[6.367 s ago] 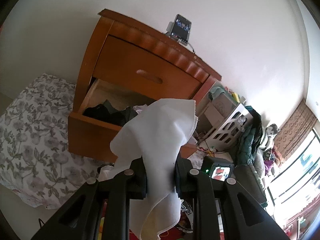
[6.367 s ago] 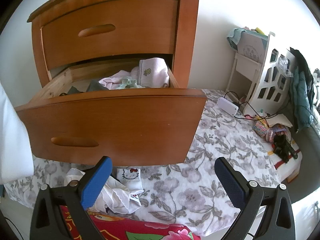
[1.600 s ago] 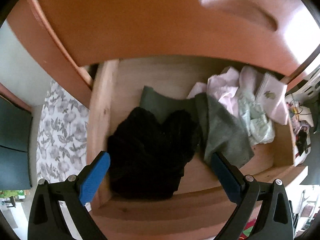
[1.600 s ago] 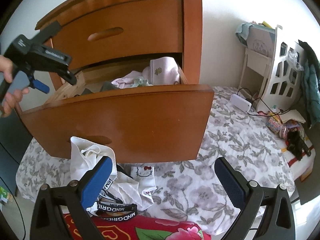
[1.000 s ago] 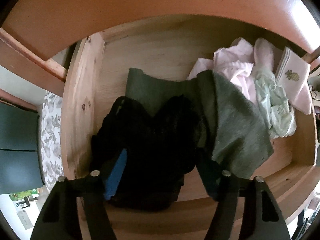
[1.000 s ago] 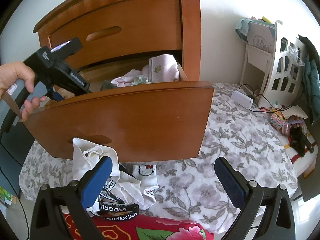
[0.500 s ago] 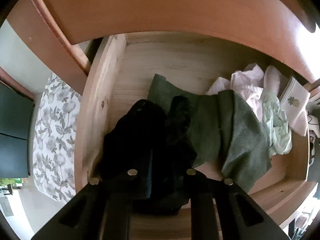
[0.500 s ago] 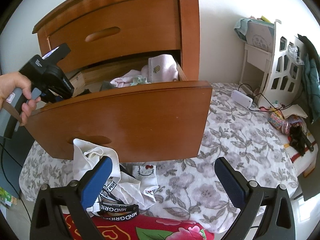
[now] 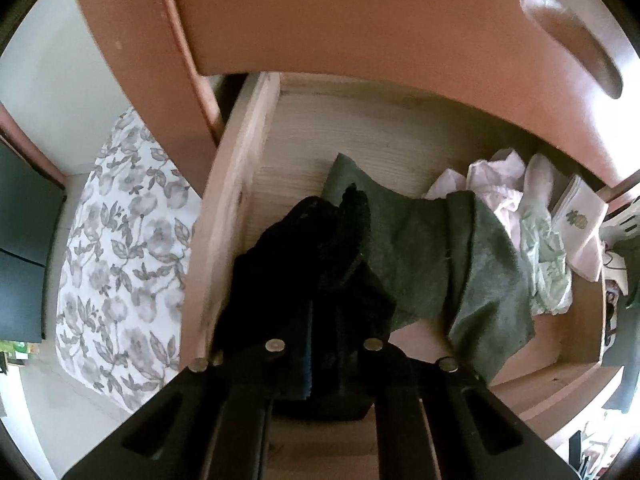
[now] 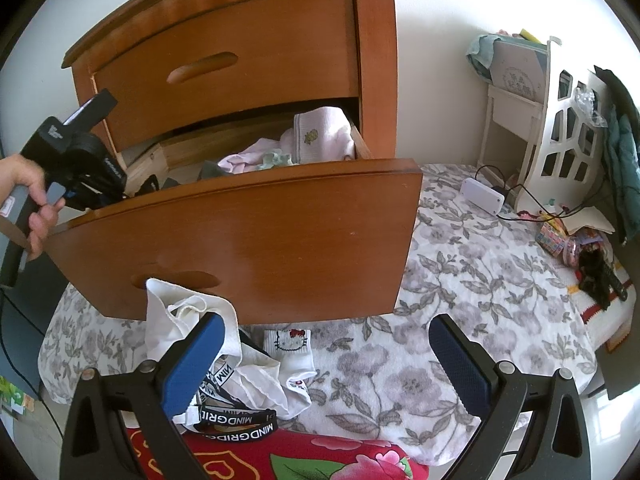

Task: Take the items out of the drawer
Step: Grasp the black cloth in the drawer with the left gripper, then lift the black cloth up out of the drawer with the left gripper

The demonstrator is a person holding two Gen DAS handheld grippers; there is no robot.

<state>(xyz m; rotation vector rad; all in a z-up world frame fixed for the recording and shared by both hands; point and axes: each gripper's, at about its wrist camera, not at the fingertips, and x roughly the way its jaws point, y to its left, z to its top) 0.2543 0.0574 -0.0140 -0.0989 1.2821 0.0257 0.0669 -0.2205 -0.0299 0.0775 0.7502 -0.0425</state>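
— While the left gripper (image 9: 324, 344) points down into the open drawer (image 9: 224, 216), what has it got?
— Its jaws have just clamped on the black garment (image 9: 304, 264) at the drawer's left end; the pads seem buried in the dark cloth.
— And beside it?
— A grey-green cloth (image 9: 424, 248), then pale pink clothes (image 9: 500, 184) at the right end.
— The right gripper (image 10: 324, 364)?
— Spread wide, holding nothing, above the floral sheet (image 10: 460, 280) near white clothes (image 10: 176, 320).
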